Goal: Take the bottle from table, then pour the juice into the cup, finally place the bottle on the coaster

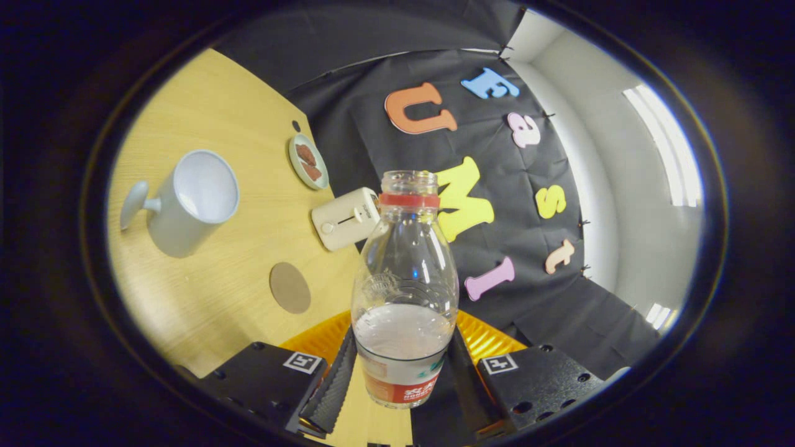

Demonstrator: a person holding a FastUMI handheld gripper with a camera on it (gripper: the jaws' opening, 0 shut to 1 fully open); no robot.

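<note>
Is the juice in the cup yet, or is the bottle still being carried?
Done: the bottle is off the table, gripped between both fingers of the gripper. In hand: it is held roughly in line with the fingers, cap off, pale juice low inside. Left: pouring, since the cup looks empty and sits beyond the fingers; then setting the bottle on the round coaster, which is bare.

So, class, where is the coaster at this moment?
In the gripper view, the coaster lies flat on the table, beside the held bottle, between the cup and the tool.
</note>
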